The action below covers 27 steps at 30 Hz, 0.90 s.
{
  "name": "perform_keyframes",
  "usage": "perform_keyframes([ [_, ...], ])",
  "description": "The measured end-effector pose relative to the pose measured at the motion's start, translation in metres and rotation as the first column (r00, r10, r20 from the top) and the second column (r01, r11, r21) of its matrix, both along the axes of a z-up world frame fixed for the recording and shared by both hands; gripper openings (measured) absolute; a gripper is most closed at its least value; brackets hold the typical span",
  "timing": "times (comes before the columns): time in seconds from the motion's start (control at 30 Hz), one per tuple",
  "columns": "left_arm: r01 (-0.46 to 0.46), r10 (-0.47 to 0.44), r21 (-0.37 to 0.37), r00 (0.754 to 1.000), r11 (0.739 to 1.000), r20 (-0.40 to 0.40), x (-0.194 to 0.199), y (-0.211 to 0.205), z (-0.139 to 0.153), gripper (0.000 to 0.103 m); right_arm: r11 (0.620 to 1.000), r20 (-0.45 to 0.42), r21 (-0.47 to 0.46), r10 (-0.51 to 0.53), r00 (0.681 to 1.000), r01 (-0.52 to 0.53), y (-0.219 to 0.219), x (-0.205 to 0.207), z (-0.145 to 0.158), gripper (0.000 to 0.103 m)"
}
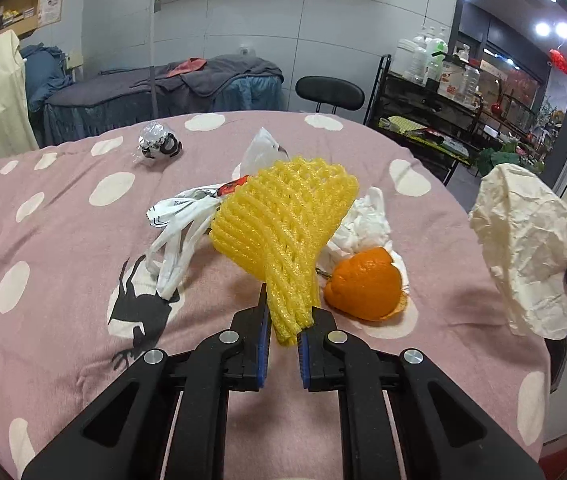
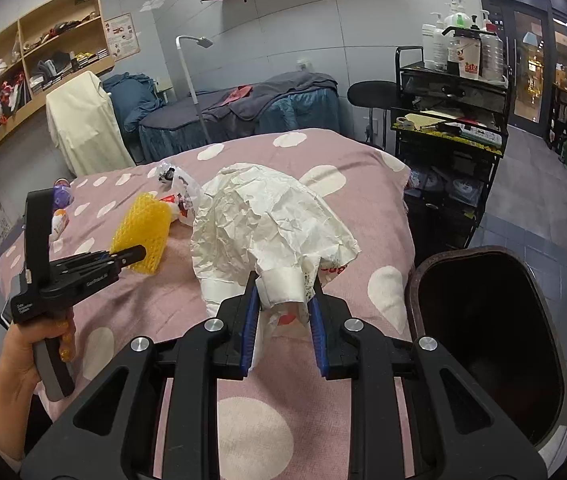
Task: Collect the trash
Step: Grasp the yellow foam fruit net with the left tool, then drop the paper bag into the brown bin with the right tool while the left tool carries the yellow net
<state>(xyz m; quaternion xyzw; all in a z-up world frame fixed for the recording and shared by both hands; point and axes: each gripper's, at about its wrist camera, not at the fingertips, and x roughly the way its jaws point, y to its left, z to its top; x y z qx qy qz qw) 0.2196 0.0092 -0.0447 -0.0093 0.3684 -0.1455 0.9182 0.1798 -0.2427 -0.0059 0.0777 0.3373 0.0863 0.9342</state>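
Left gripper [image 1: 285, 330] jaws clenched on yellow foam fruit net [image 1: 283, 220] above pink dotted blanket [image 1: 63, 248], right gripper [image 2: 283, 312] jaws grasping crumpled white paper bag [image 2: 267, 220], held beside dark open bin [image 2: 483, 320], likely for dropping.

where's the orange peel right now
In the left wrist view the orange peel lies on the pink spotted blanket, just right of the yellow foam net and in front of the crumpled white tissue.

Pink dotted bedspread [image 1: 63, 240] under orange peel [image 1: 365, 284], plastic bag [image 1: 181, 224].
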Motion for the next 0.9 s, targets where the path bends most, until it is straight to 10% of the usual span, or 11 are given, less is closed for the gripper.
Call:
perform_keyframes([
  [0.9, 0.334, -0.326, -0.116, 0.942, 0.935, 0.079, -0.076, -0.142, 0.028, 0.012, 0.936, -0.002, 0.020, -0.351, 0.937, 0.351, -0.128, -0.070, -0.017, 0.024],
])
